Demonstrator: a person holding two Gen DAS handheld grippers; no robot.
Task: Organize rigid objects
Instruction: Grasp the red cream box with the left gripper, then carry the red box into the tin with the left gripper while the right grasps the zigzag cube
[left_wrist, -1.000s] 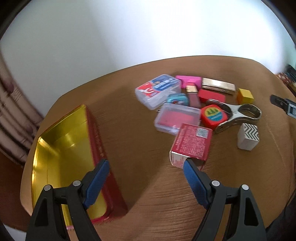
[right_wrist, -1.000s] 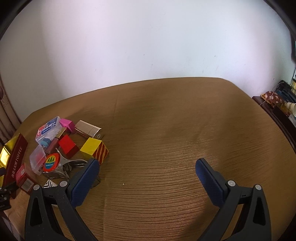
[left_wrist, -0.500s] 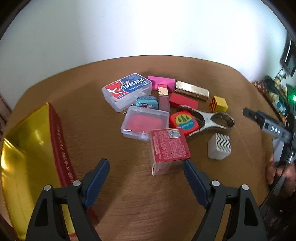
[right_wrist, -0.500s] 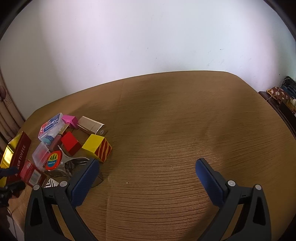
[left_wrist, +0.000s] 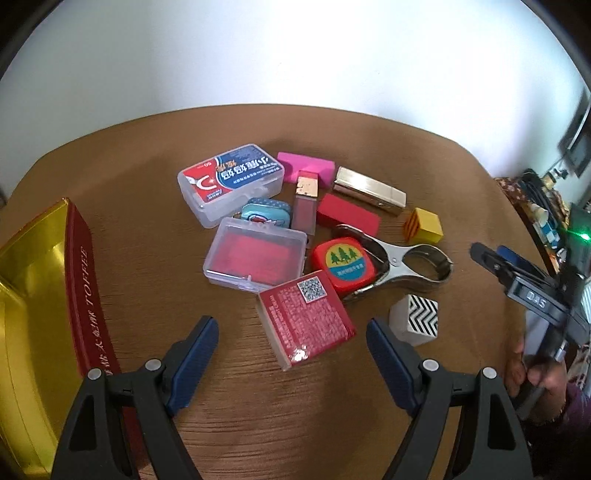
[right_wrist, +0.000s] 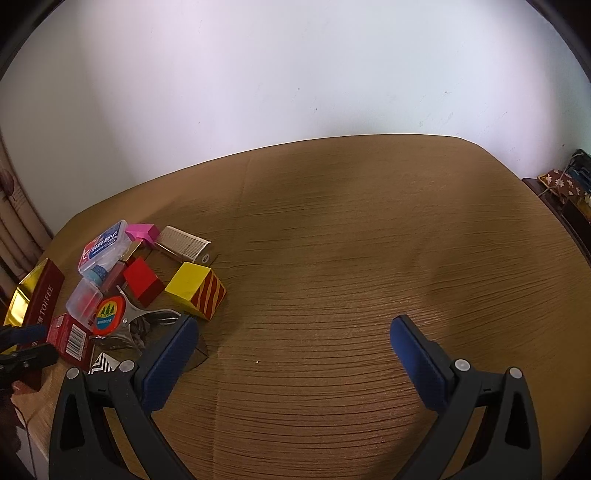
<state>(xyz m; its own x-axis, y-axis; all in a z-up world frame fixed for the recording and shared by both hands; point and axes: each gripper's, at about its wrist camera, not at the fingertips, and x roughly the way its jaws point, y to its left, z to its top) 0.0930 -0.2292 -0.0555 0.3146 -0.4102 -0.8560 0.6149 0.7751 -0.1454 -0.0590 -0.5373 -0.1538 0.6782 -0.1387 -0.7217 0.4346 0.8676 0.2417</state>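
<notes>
A cluster of small rigid objects lies on the brown table (left_wrist: 129, 192). Nearest my open left gripper (left_wrist: 291, 339) is a red carton (left_wrist: 306, 328), lying just ahead between the blue pads. Behind it are a clear case with red contents (left_wrist: 255, 258), a red tape measure (left_wrist: 343, 262), a metal clamp (left_wrist: 406, 258), a zigzag cube (left_wrist: 415, 319), a yellow block (left_wrist: 423, 225), a red block (left_wrist: 349, 214) and a labelled clear box (left_wrist: 231, 182). The gold tin (left_wrist: 33, 310) stands at the left. My right gripper (right_wrist: 291, 347) hangs open over bare table, the yellow block (right_wrist: 195, 288) to its left.
A pink block (left_wrist: 306, 166), a gold metal case (left_wrist: 369, 190), a teal tin (left_wrist: 266, 214) and a pink tube (left_wrist: 304, 206) sit at the back of the pile. A white wall rises behind the table. Clutter fills a side shelf (left_wrist: 546, 206) at right.
My left gripper has swung right and closer, so the red carton now sits between its pads and the tin has slid to the left edge. The right gripper has shifted slightly toward the pile.
</notes>
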